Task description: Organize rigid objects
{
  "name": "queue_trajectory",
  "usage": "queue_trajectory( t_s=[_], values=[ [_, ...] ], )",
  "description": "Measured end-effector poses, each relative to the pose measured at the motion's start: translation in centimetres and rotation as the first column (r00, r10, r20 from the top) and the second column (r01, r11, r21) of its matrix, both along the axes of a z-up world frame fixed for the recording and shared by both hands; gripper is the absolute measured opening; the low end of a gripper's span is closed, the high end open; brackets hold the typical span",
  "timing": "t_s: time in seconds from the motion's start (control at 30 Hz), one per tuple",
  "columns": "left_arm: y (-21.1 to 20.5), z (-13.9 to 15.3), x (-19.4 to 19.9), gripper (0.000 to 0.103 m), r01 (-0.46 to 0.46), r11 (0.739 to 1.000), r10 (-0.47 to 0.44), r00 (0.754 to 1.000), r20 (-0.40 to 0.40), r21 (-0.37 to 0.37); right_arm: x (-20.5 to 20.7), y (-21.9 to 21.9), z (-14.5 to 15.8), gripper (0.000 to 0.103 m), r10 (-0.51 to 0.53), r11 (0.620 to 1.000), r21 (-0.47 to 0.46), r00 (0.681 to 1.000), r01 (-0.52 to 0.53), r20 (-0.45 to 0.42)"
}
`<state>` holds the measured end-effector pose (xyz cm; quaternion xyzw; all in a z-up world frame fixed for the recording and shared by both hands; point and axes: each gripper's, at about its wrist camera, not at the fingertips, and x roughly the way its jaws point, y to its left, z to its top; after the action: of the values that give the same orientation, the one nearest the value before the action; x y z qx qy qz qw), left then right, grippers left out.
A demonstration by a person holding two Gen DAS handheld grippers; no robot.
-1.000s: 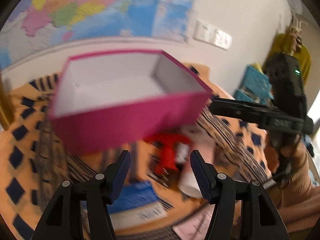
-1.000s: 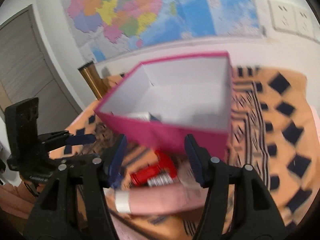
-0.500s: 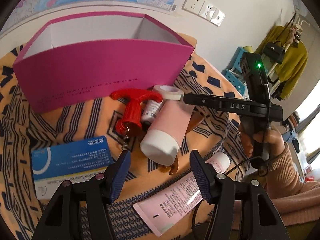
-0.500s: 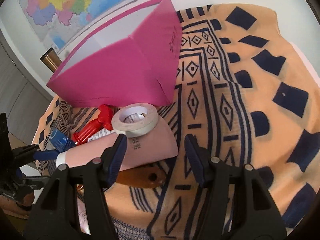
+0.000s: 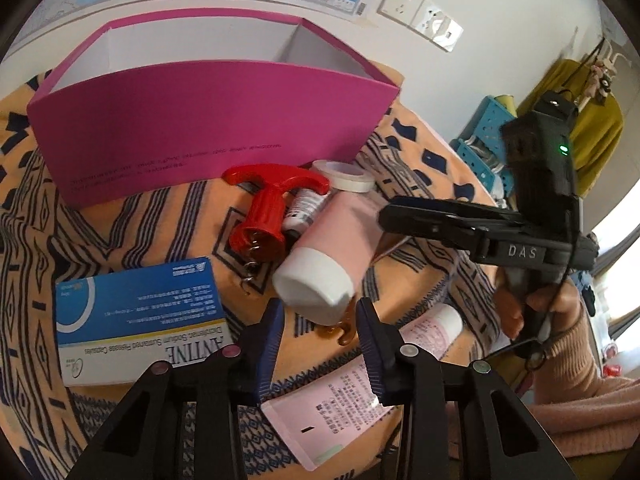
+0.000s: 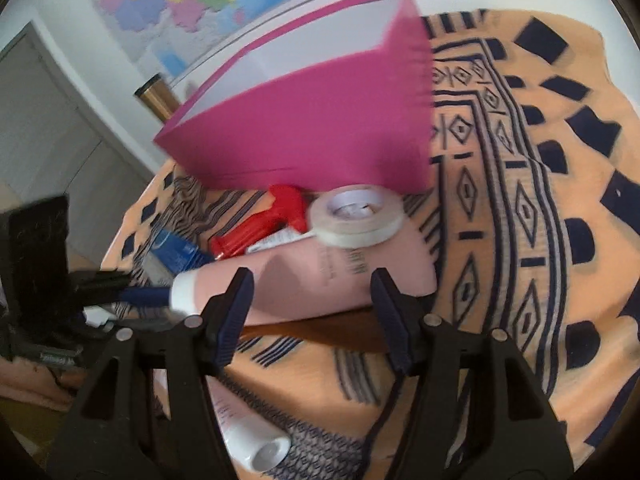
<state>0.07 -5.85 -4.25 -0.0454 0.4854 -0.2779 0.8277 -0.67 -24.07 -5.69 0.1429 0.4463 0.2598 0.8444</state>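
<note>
Right in the middle of the patterned cloth [image 5: 132, 216] lies the big pink tube [image 5: 332, 248] on its side, white cap toward the left wrist camera. Against its far end leans a roll of white tape [image 5: 344, 176], and just beside the tube on the camera's left sit a red corkscrew [image 5: 268, 208] and a small white bottle [image 5: 304, 210], partly hidden between them. Behind the tube stands the open magenta box [image 5: 208, 128], its white inside visible. A blue medicine carton [image 5: 136, 312] lies flat further left of the tube, and a slimmer pink tube [image 5: 360, 392] lies nearer than it, by the cloth's edge. Something brown and glossy shows under the big tube; what it is cannot be told.

The left gripper [image 5: 320, 336] hangs just short of the tube's cap with its jaws closing, their pads touching nothing. The right gripper [image 6: 312, 316] stands with jaws parted above the big pink tube's [image 6: 320, 276] body, not pressing it. A hand [image 5: 536, 304] in a pink sleeve holds it.
</note>
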Motion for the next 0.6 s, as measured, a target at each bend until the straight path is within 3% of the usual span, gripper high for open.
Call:
queue_trajectory(
  t_s=[0.07, 0.23, 0.4, 0.6],
  values=[
    [0.1, 0.0, 0.0, 0.036, -0.002, 1.000, 0.002, 1.000, -0.006, -0.005, -0.1, -0.3, 0.2, 0.063, -0.032, 0.998, -0.055, 0.999, 0.033, 0.015],
    [0.0, -0.1, 0.3, 0.038, -0.009, 1.000, 0.008, 1.000, -0.018, -0.019, 1.9, -3.2, -1.2, 0.063, -0.134, 0.990, -0.058, 0.990, 0.132, -0.040],
    [0.6, -0.9, 1.1, 0.038, -0.049, 0.999, 0.048, 0.997, -0.060, -0.010, 1.8, -1.7, -1.2, 0.068, -0.053, 0.998, -0.039, 0.998, 0.052, -0.033],
    [1.9, -0.9, 1.3, 0.037, -0.085, 0.996, 0.084, 0.995, -0.059, -0.004, 0.6, -0.4, -0.4, 0.067, 0.044, 0.998, 0.056, 0.999, -0.042, -0.022]
  ],
)
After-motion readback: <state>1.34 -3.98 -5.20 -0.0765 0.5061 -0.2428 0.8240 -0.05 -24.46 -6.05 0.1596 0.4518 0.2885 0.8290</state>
